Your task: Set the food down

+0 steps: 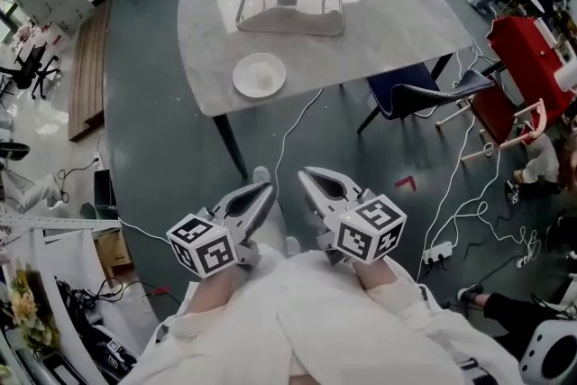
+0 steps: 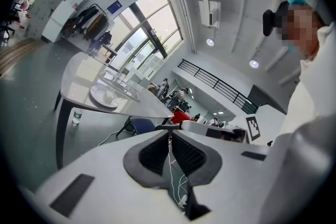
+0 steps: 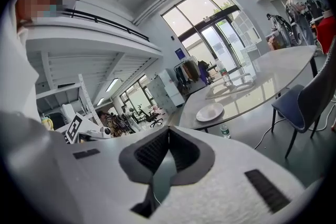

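Grey floor lies between you and the marble table (image 1: 397, 22) at the far side. The food (image 1: 262, 75), a pale lump, sits on the white plate (image 1: 240, 82) near the table's near edge, so the set-down looks finished.

Your left gripper (image 1: 260, 192) and right gripper (image 1: 309, 177) hang close to your body, well apart from the plate, each with its jaws pressed together on nothing. If you go back in, approach over the near edge and mind the white cable (image 1: 293, 131) on the floor.

Only the gripper views show a bottle (image 2: 77, 115) standing on the floor under the table; the head view hides it beneath the tabletop.
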`<state>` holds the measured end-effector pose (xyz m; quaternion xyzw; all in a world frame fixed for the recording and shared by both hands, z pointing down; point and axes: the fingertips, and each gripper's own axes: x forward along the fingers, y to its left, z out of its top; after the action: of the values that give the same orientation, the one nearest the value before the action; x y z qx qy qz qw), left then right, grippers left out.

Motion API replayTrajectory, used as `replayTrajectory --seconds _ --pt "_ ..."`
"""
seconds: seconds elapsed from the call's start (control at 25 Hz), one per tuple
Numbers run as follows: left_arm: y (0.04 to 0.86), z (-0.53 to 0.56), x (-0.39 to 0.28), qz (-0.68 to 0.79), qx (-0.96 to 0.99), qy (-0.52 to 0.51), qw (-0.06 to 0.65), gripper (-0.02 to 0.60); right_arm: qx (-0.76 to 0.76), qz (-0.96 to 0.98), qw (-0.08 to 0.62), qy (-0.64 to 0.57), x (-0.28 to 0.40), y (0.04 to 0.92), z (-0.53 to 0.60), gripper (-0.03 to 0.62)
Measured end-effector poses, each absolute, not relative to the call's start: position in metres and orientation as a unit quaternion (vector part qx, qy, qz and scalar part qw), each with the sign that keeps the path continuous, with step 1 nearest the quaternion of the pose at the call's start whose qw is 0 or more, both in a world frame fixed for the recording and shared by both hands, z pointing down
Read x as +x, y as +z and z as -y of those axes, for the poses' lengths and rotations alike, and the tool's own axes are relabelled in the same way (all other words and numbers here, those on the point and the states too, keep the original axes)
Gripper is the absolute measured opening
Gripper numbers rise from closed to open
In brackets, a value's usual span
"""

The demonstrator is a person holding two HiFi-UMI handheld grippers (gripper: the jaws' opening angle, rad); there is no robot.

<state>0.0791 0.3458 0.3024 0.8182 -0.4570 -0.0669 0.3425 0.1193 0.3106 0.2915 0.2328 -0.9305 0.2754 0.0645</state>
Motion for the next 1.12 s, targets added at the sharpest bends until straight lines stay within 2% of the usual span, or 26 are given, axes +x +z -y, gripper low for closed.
replayTrajectory --seconds 1.12 --pt "0.292 -0.132 -0.038 0.400 0.848 -0.051 0.344 0.028 0.288 0.914 0.061 0.281 0.003 0.287 -0.108 0.002"
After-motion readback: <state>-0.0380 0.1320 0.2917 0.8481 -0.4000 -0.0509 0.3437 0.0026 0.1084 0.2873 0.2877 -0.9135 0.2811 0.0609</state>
